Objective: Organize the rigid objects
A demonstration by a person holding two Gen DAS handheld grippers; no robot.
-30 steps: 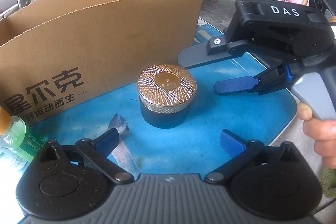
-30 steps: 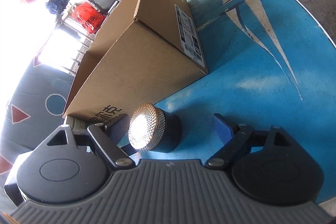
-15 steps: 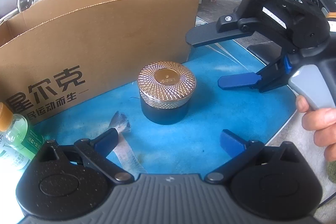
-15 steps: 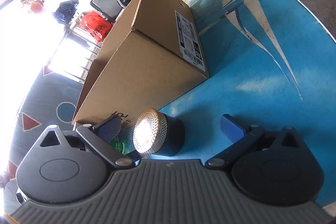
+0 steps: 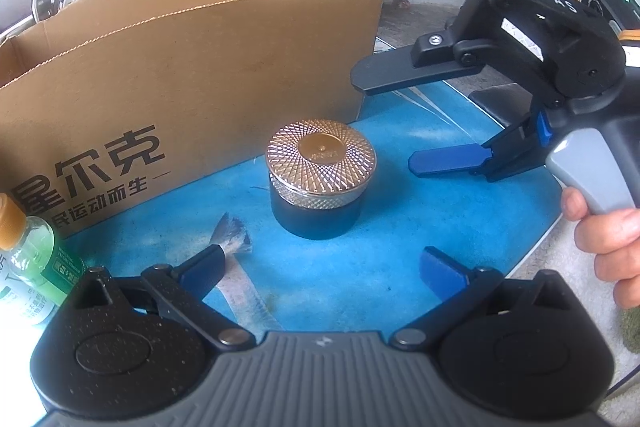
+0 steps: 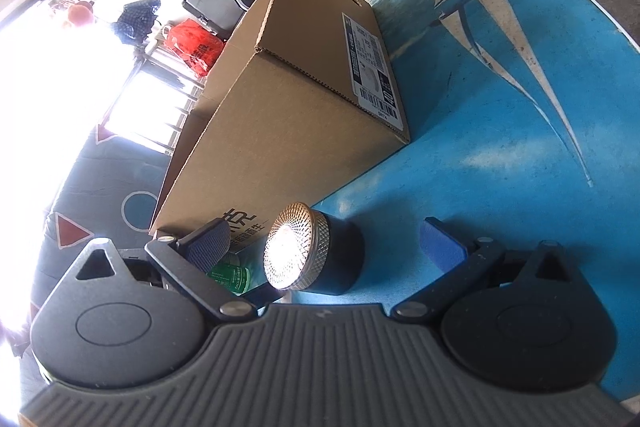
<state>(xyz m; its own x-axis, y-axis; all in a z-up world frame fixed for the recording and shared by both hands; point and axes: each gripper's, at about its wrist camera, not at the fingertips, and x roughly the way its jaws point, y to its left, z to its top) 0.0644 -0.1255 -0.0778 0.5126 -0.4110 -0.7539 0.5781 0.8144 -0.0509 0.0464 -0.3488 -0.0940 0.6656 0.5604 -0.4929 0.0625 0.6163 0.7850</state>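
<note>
1. Since a second ago my right gripper [image 5: 390, 127] has spread its jaws fully wide and tipped a little, while the jar [image 5: 321, 179] has stayed put on the blue table [image 5: 360, 283].
2. That jar, dark-bodied with a gold knurled lid, stands upright just in front of the cardboard box [image 5: 192, 67], apart from its wall. From the right wrist it sits between my released fingers [image 6: 442, 243], untouched.
3. My left gripper [image 5: 320, 267] hangs near it, jaws spread and holding nothing.
4. I judge the step in hand to be the approach for picking up the jar with the right gripper. Next I would need to push forward until the pads flank the dark body below the lid, then squeeze; the knurled lid looks slippery to pinch.
5. Whatever the box holds is hidden behind its wall; I cannot tell.
6. A green bottle [image 5: 28, 259] with an orange cap stands at the box's left corner, likely waiting its turn.
</note>
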